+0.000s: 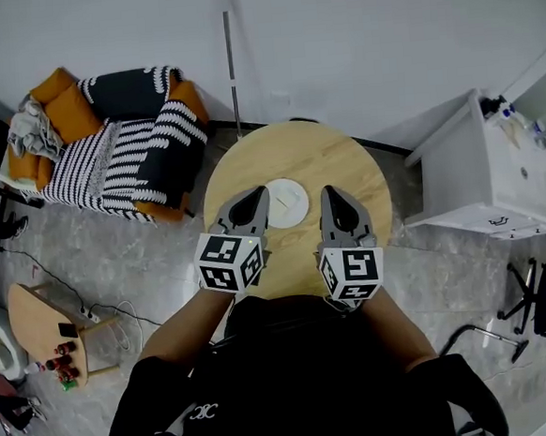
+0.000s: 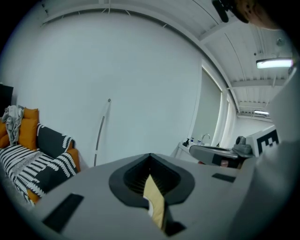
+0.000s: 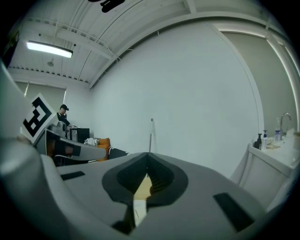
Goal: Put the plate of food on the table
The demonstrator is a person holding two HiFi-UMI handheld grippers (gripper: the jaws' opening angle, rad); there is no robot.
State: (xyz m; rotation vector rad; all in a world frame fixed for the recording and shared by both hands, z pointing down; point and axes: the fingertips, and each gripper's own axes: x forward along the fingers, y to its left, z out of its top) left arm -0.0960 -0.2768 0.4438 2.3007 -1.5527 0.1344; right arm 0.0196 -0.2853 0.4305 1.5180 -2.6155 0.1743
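Note:
A white plate (image 1: 287,203) lies near the middle of a round wooden table (image 1: 344,160); I can make out no food on it. My left gripper (image 1: 259,196) hovers over the plate's left edge with its jaws shut and nothing between them. My right gripper (image 1: 328,193) hovers just right of the plate, also shut and empty. Both point away from me toward the wall. In the left gripper view the shut jaws of that gripper (image 2: 151,159) leave only a sliver of tan table and white plate showing. The right gripper (image 3: 147,161) shows the same in its own view.
An orange sofa (image 1: 67,111) with striped black-and-white blankets stands at the back left. A white counter with a sink (image 1: 495,171) is at the right, a black chair (image 1: 543,299) below it. A small wooden side table (image 1: 37,325) with bottles stands at the left. A thin pole (image 1: 231,65) leans on the wall.

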